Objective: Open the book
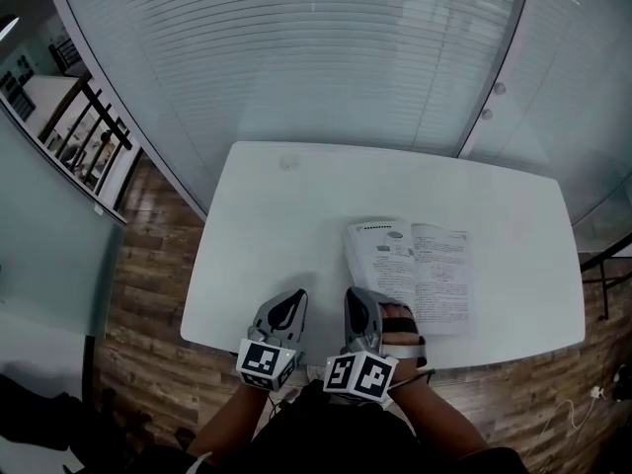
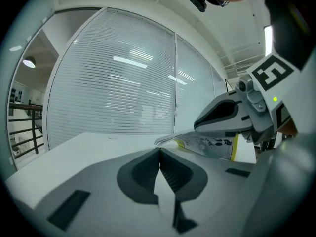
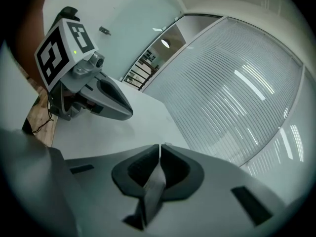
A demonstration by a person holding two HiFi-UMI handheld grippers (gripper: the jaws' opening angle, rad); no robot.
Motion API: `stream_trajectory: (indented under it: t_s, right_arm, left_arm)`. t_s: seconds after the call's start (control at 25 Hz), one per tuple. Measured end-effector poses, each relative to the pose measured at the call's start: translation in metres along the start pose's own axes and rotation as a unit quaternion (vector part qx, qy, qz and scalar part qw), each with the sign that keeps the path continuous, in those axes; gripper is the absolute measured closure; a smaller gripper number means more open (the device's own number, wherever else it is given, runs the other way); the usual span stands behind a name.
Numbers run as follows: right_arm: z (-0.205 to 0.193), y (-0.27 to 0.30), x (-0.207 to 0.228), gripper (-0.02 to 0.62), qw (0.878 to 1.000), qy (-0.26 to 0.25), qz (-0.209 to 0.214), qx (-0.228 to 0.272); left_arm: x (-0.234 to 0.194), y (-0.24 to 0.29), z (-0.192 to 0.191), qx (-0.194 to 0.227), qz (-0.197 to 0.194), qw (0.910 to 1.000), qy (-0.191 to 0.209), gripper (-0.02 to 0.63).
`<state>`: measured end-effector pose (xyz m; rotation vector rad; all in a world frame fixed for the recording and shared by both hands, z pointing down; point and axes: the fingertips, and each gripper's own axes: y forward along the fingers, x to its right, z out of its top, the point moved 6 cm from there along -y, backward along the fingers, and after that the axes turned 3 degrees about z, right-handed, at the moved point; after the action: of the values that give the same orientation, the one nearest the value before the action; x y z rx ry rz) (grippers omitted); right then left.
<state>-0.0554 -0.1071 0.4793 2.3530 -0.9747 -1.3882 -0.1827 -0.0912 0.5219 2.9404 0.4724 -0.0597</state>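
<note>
The book [image 1: 423,270] lies open on the white table [image 1: 276,225], right of centre, showing two printed pages. In the left gripper view the book [image 2: 205,144] appears as fanned pages with a yellow edge, low on the table. My right gripper [image 1: 357,298] hovers at the book's near left corner, jaws closed together with nothing between them [image 3: 160,146]. My left gripper [image 1: 289,300] is just to its left over bare table, also shut and empty [image 2: 159,150]. Each gripper shows in the other's view: the right gripper [image 2: 231,116], the left gripper [image 3: 101,97].
The table's front edge [image 1: 296,349] runs right under both grippers, with wooden floor [image 1: 148,294] beyond it. A glass wall with blinds [image 1: 326,57] stands behind the table. A railing [image 1: 89,126] is at the far left.
</note>
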Motion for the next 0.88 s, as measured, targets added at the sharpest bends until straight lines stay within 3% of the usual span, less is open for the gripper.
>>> stream_trajectory:
  t_s: [0.24, 0.48, 0.64, 0.88]
  right_arm:
    - [0.0, 0.025, -0.039, 0.584, 0.999, -0.04, 0.027, -0.007]
    - [-0.01, 0.039, -0.06, 0.583, 0.997, -0.047, 0.062, -0.004]
    - [-0.01, 0.038, -0.059, 0.583, 0.997, -0.024, 0.075, 0.02]
    - [0.009, 0.016, -0.04, 0.562, 0.991, 0.057, 0.077, 0.097]
  left_arm:
    - [-0.01, -0.01, -0.004, -0.004, 0.021, 0.9998, -0.002, 0.595]
    - [-0.017, -0.012, -0.008, -0.02, 0.034, 0.9992, 0.003, 0.595]
    - [-0.016, -0.009, -0.01, -0.025, 0.038, 0.999, -0.002, 0.595]
    - [-0.014, -0.007, 0.001, -0.004, 0.044, 0.999, -0.001, 0.595]
